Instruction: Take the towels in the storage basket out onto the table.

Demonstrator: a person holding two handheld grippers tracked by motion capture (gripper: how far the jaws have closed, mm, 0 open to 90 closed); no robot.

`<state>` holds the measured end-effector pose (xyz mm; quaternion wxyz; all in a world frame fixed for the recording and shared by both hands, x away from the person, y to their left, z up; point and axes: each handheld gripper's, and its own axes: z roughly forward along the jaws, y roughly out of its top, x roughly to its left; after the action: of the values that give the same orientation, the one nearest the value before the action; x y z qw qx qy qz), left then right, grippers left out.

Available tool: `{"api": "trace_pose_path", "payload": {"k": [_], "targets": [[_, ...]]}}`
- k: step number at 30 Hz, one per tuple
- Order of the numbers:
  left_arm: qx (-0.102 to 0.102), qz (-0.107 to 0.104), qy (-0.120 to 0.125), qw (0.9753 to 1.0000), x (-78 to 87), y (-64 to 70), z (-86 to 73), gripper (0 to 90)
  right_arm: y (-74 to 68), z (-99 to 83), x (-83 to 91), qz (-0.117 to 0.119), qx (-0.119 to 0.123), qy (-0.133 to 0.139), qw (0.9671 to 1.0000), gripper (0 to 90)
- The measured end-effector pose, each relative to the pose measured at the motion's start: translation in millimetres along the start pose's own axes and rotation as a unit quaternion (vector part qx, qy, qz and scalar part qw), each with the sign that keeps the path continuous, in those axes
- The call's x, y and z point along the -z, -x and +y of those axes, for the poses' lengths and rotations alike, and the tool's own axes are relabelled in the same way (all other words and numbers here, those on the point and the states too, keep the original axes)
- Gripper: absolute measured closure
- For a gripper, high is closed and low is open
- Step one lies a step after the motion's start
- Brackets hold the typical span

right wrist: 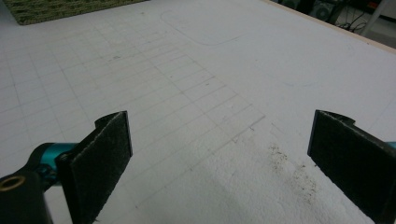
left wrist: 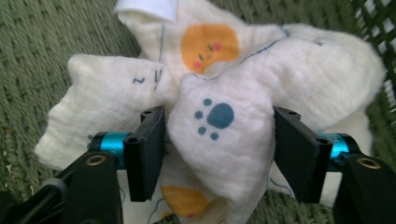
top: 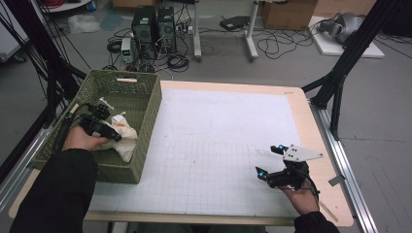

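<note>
your table (top: 311, 121) carries a white gridded mat (top: 228, 145) across most of its top, with a pale wooden edge showing at the right and far sides. at the left end sits the green woven basket (top: 145, 102), rectangular, its walls an open weave and its floor a tighter ribbed weave in the left gripper view.

inside the basket, towards its near right part, lies the cloth (left wrist: 299, 79). it is cream-white and soft, with a crinkled gauze-like texture, bunched into several puffy lobes rather than lying flat. it is printed with orange round faces with pink cheeks, a dark blue paw print and thin blue line marks, and a plain white band sits at its far edge. the fold with the paw print bulges up right between your jaws.

your left gripper (left wrist: 219, 140) is down in the basket, and its jaws stand on either side of that paw-print fold, pads pressing into the fabric at both flanks, so it is pinching the cloth. your left hand (top: 80, 138) and dark sleeve come over the basket's near wall.

your right gripper (right wrist: 219, 158) is well apart from the basket, over the near right part of the mat, with its jaws spread wide and bare mat between them. a faint dark smudge (right wrist: 285, 163) marks the mat just near it.
</note>
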<state>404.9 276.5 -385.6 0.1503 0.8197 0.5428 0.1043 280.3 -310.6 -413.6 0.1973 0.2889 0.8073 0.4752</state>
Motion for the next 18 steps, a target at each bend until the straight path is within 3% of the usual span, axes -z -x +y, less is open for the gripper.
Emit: {"api": "trace_pose_path", "payload": {"k": [7, 12, 18], "targets": [[-0.024, 0.024, -0.025, 0.9991, -9.3, 3.9, -2.0, 46.1, -0.8, 0.1, -0.5, 0.002, 0.002, -0.001, 1.0000, 5.5], [-0.043, 0.050, -0.032, 0.9973, -12.9, 8.4, -2.7, 53.1, -1.1, 0.2, -0.1, 0.002, 0.003, 0.001, 1.0000, 5.5], [-0.052, 0.064, -0.034, 0.9960, -12.9, 10.3, -2.7, 65.2, -1.8, 0.2, 0.2, 0.003, 0.004, 0.000, 1.0000, 5.5]]}}
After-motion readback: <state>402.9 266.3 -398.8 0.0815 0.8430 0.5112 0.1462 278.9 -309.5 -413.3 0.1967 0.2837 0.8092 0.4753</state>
